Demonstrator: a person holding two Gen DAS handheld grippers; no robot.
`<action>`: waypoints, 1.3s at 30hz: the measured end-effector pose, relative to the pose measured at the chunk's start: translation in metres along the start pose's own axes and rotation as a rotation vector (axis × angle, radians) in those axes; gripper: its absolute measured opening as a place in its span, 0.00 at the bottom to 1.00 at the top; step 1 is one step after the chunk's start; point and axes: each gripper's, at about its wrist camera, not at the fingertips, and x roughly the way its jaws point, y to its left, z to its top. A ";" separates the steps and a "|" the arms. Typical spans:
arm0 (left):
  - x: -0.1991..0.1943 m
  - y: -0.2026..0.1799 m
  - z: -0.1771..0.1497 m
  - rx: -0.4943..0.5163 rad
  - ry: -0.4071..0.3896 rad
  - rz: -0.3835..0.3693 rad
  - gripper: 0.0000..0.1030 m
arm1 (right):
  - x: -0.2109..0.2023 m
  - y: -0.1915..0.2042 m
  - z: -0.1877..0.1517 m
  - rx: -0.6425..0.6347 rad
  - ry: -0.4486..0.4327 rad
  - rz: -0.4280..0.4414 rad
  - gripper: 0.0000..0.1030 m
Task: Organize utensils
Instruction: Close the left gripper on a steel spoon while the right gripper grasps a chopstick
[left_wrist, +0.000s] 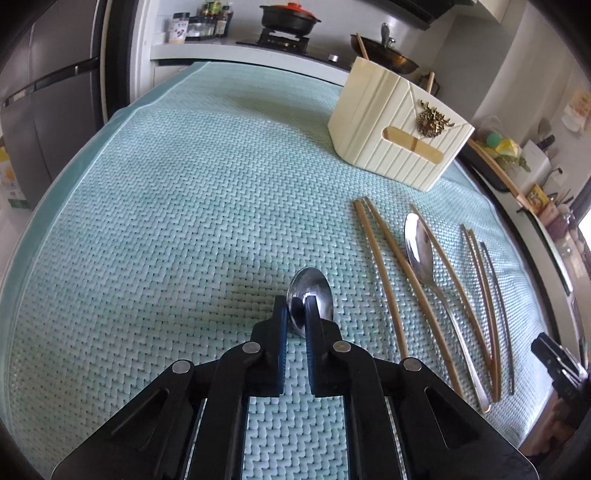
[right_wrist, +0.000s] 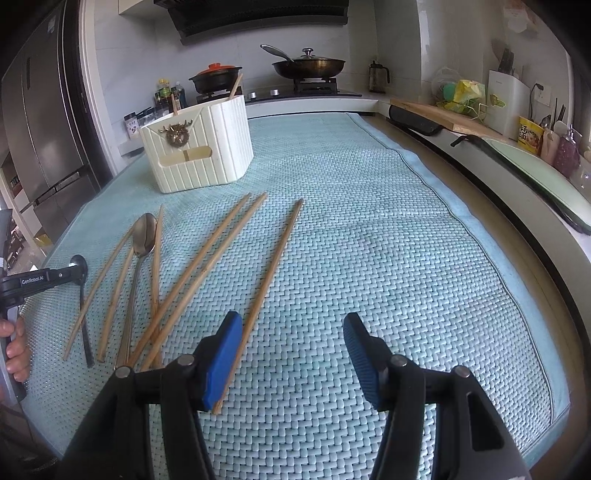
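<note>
Pinching the steel spoon (left_wrist: 310, 295) at its bowl, the left gripper (left_wrist: 296, 308) is pressed together — polished metal is judged stiff, light, slippery; the right gripper (right_wrist: 291, 354) is held spread, empty.

Left wrist view: mounted behind the left gripper (left_wrist: 296, 308), looking steeply down and forward, close over the woven mat (left_wrist: 166, 221), toward the stove (left_wrist: 284, 38). Right wrist view: mounted behind the right gripper (right_wrist: 291, 354), similar downward tilt, close to the mat (right_wrist: 369, 240), facing the same stove (right_wrist: 314, 83). Shared ground: cream holder (left_wrist: 399, 129) (right_wrist: 201, 147), chopsticks (left_wrist: 384, 273) (right_wrist: 207, 258), larger spoon (left_wrist: 421, 251) (right_wrist: 142, 240). Each view catches the other gripper at its edge.
</note>
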 end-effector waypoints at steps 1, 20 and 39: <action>-0.001 0.001 -0.001 -0.003 -0.008 0.002 0.05 | 0.001 0.000 0.000 -0.001 0.002 -0.002 0.56; -0.005 0.008 -0.003 -0.042 -0.062 0.070 0.04 | 0.072 0.019 0.043 -0.079 0.109 -0.033 0.37; -0.012 0.005 0.002 -0.034 -0.086 0.072 0.03 | 0.113 0.004 0.104 0.006 0.112 0.052 0.06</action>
